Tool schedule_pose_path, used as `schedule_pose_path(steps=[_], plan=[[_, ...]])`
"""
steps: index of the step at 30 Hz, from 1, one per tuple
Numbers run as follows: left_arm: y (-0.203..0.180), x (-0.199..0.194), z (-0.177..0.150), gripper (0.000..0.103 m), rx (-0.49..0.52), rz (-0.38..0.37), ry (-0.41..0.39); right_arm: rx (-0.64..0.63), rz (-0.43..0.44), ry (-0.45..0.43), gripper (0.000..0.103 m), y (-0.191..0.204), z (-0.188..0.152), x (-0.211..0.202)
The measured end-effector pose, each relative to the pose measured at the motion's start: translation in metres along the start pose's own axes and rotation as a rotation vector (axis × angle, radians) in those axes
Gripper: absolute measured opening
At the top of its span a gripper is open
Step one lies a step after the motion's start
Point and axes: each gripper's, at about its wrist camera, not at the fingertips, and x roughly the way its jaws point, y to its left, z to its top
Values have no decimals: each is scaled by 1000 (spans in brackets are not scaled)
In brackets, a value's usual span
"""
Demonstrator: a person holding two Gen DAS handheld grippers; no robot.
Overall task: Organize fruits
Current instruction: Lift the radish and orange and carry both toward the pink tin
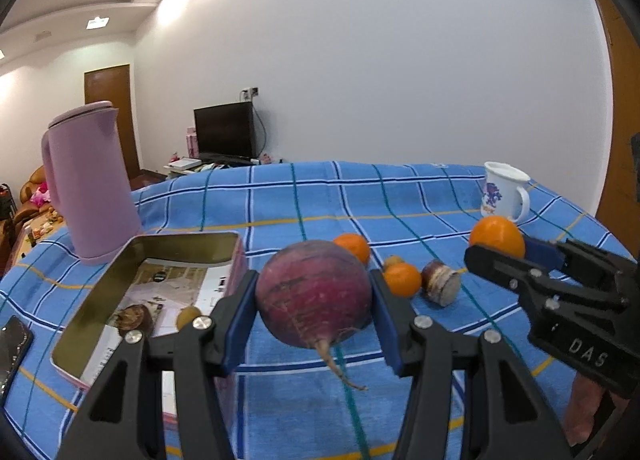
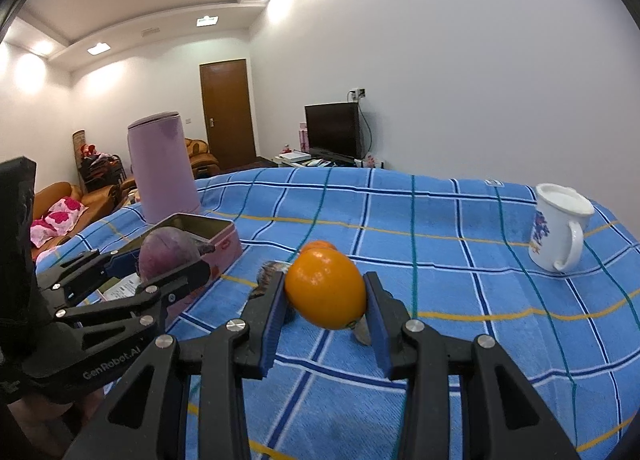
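Note:
My left gripper (image 1: 314,296) is shut on a round purple-red beet (image 1: 314,292) and holds it above the blue checked cloth, just right of an open metal tin (image 1: 100,300). The tin holds a dark round fruit (image 1: 134,318) and a small yellow one (image 1: 188,316). My right gripper (image 2: 326,296) is shut on a large orange (image 2: 326,288) and holds it above the cloth. In the left wrist view this orange (image 1: 497,236) sits at the right. Two small oranges (image 1: 402,279) (image 1: 353,246) and a brown cut piece (image 1: 440,282) lie on the cloth between the grippers.
A pink kettle (image 1: 90,184) stands behind the tin at the far left. A white printed mug (image 2: 558,226) stands at the far right. A dark phone (image 1: 12,348) lies at the left edge. The cloth-covered table (image 2: 440,220) ends just behind the kettle and mug.

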Motion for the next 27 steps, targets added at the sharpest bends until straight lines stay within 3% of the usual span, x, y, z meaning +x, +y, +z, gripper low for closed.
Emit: schedule_pose_path(steps=[27], plan=[[70,-1,5,55,-58,139,31,-139,138,-4,40,75,46,37]])
